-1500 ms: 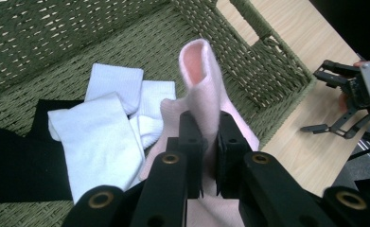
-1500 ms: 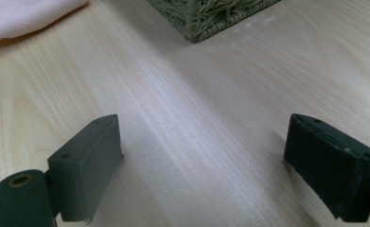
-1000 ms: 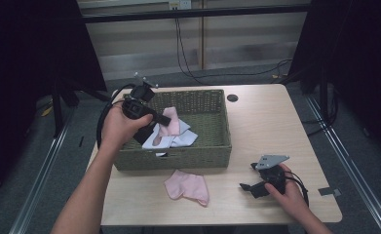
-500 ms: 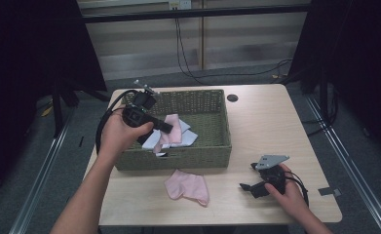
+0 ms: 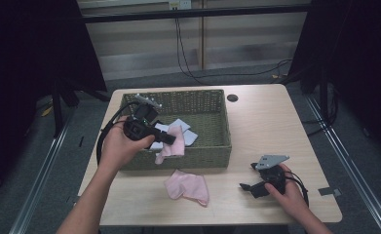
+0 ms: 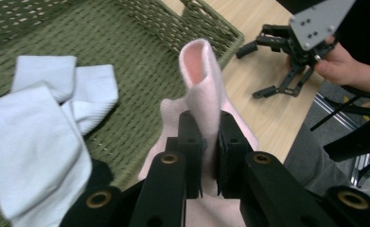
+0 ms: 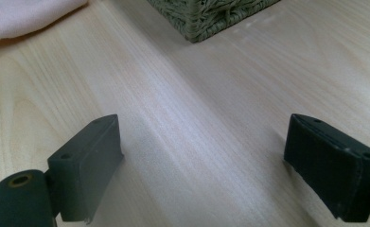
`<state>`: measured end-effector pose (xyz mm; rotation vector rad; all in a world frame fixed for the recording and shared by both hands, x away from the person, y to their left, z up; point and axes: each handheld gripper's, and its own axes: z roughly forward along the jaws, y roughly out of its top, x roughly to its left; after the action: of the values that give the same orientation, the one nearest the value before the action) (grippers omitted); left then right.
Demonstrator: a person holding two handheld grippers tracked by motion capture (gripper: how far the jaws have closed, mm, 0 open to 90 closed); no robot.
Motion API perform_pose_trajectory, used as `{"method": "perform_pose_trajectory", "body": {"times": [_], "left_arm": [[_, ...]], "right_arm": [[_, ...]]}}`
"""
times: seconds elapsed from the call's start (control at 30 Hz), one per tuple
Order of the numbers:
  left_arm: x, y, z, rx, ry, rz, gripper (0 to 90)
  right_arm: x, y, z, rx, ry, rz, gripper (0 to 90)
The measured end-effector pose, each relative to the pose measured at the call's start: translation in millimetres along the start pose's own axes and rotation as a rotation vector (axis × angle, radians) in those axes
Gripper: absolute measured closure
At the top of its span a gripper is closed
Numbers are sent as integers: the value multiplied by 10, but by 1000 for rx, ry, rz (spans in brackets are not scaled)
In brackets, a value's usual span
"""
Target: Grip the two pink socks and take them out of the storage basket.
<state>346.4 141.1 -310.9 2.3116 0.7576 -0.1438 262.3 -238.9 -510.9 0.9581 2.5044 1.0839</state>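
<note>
Pink sock point(image 5: 171, 146), soft knit: held pinched between the closed jaws of the left gripper point(image 5: 164, 139), hanging over the near wall of the basket point(image 5: 217, 105). In the left gripper view the same sock point(image 6: 202, 90) stood up between the two jaws, its open cuff uppermost.

Change noted: a second earlier this gripper was deeper inside the basket, low among the socks; it had since drawn back toward the near rim with the sock lifted clear of the pile. Judged meaning: the sock was on its way out of the basket, probably toward the table beside its mate.

Second pink sock point(image 5: 188, 185): lying flat on the table point(image 5: 266, 126), just in front of the basket, untouched.

White socks point(image 5: 178, 127): remaining on the basket floor, seen close in the left gripper view point(image 6: 45, 137).

Right gripper point(image 5: 250, 187): resting on the table near the front right, jaws spread wide and holding nothing, unmoved over the same second.

Surface: pale wood-grain tabletop, with a small dark round hole point(image 5: 233, 98) behind the basket. Basket: green woven wicker, rectangular.

Room: dim, grey floor, black drapes at both sides, cables point(image 5: 188, 53) trailing down the back wall.
</note>
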Motion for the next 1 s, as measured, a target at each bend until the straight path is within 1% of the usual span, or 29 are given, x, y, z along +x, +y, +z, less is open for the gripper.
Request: {"method": "perform_pose_trajectory", "body": {"times": [0.03, 0.07, 0.1, 0.13, 0.2, 0.23, 0.27, 0.3, 0.33, 0.37, 0.4, 0.43, 0.47, 0.5, 0.57, 0.6, 0.63, 0.67, 0.7, 0.73, 0.77, 0.87, 0.9, 0.93, 0.97, 1.0], "left_arm": [[-37, -36, 30, 0, -12, 11, 826], [-37, -36, 30, 0, -12, 11, 823], [-89, -75, 69, -10, -24, 5, 821], [-89, -75, 69, -10, -24, 5, 820], [-130, -129, 124, 13, -47, 28, 811], [-143, -143, 141, 18, -48, 32, 805], [-154, -154, 162, 11, -50, 35, 795], [-162, -166, 177, 10, -63, 46, 768], [-162, -166, 177, 10, -63, 46, 713], [-196, -185, 201, -11, -63, 59, 652], [-196, -185, 201, -11, -63, 59, 600], [-205, -204, 194, -25, -32, 100, 559], [-205, -204, 194, -25, -32, 100, 528], [-192, -233, 191, -61, -11, 87, 491], [-168, -251, 188, -66, -8, 95, 477], [-154, -271, 195, -73, 1, 81, 475], [-107, -319, 200, -63, 16, 82, 456], [-107, -319, 200, -63, 16, 82, 450], [-70, -387, 218, -76, 31, 71, 450], [-70, -387, 218, -76, 31, 71, 448], [-28, -456, 244, -72, 42, 68, 443], [12, -519, 272, -69, 49, 74, 428], [26, -553, 288, -77, 49, 59, 424], [47, -579, 298, -65, 55, 70, 422], [63, -635, 327, -69, 60, 69, 414], [63, -635, 327, -69, 60, 69, 414]], "right_arm": [[0, 0, 0, 0, 0, 0, 111], [0, 0, 0, 0, 0, 0, 111], [0, 0, 0, 0, 0, 0, 111], [0, 0, 0, 0, 0, 0, 111], [0, 0, 0, 0, 0, 0, 111], [0, 0, 0, 0, 0, 0, 111], [0, 0, 0, 0, 0, 0, 111], [0, 0, 1, 0, 0, 0, 110], [0, 0, 1, 0, 0, 0, 110], [0, 0, 1, 0, 0, 0, 111], [1, 0, 0, 0, 1, 0, 111], [0, 0, 1, 0, 0, 0, 111], [0, 0, 1, 0, 0, 0, 111], [0, 0, 1, 0, 0, -1, 111], [0, 0, 0, 0, 1, 0, 111], [0, 0, 1, 0, 1, 0, 111], [0, 0, 1, 0, 1, -1, 111], [1, 0, 0, 0, 1, 0, 111], [1, 0, 0, 0, 1, -1, 111], [1, 0, 0, 0, 1, -1, 111], [2, 0, 0, 0, 1, 0, 111], [1, 0, 0, 0, 1, -2, 111], [1, 0, 0, 0, 1, -2, 111], [1, 0, 0, 0, 1, -2, 110], [1, 0, 0, 0, 1, -2, 111], [1, 0, 0, 0, 1, -2, 111]]}}
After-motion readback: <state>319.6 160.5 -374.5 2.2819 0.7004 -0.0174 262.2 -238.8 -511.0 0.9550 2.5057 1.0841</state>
